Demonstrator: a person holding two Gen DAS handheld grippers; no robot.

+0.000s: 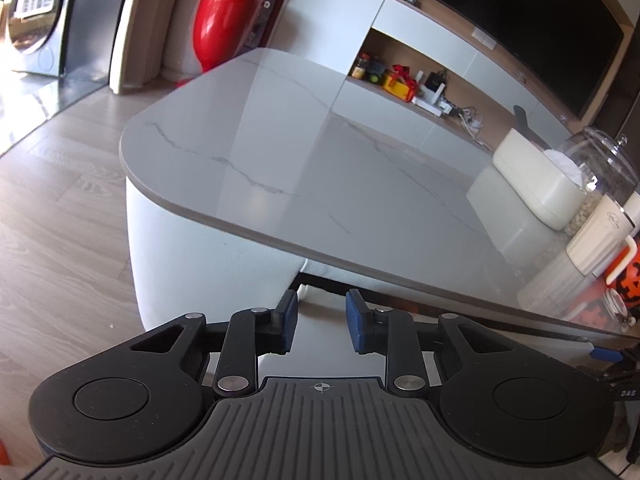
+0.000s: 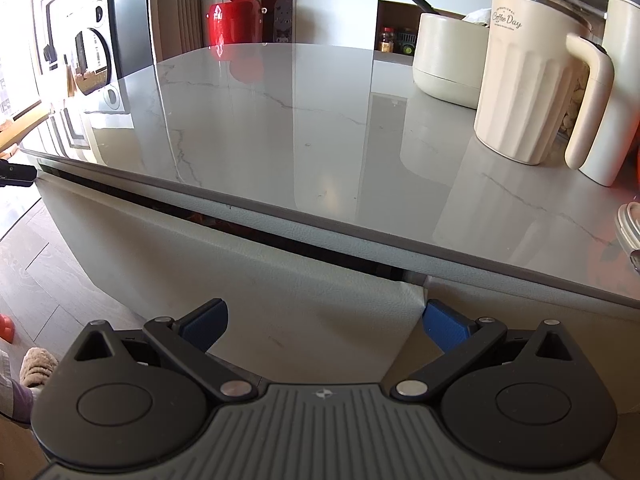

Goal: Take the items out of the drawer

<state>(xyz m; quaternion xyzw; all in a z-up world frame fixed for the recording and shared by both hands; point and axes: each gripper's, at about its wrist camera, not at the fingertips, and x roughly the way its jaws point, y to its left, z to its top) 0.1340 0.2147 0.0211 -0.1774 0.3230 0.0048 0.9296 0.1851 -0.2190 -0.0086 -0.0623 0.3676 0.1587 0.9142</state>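
Note:
The drawer front (image 2: 240, 264) is a pale grey leather-like panel under the marble tabletop (image 2: 280, 120), with a thin dark gap along its top edge. My right gripper (image 2: 322, 322) stands wide open in front of the panel, its right blue pad (image 2: 446, 326) at the panel's right end. In the left wrist view the drawer front (image 1: 324, 320) lies just under the tabletop (image 1: 280, 152), and my left gripper (image 1: 322, 320) is open near its left top corner with nothing between the pads. The drawer's contents are hidden.
On the right of the table stand a cream "Coffee Day" mug (image 2: 532, 80), a white tumbler (image 2: 620, 80), a round cream container (image 2: 448, 56), a glass jar (image 1: 604, 168) and an orange pumpkin cup (image 1: 628, 272). A red bin (image 2: 236, 20) stands behind. A slippered foot (image 2: 38, 366) is at lower left.

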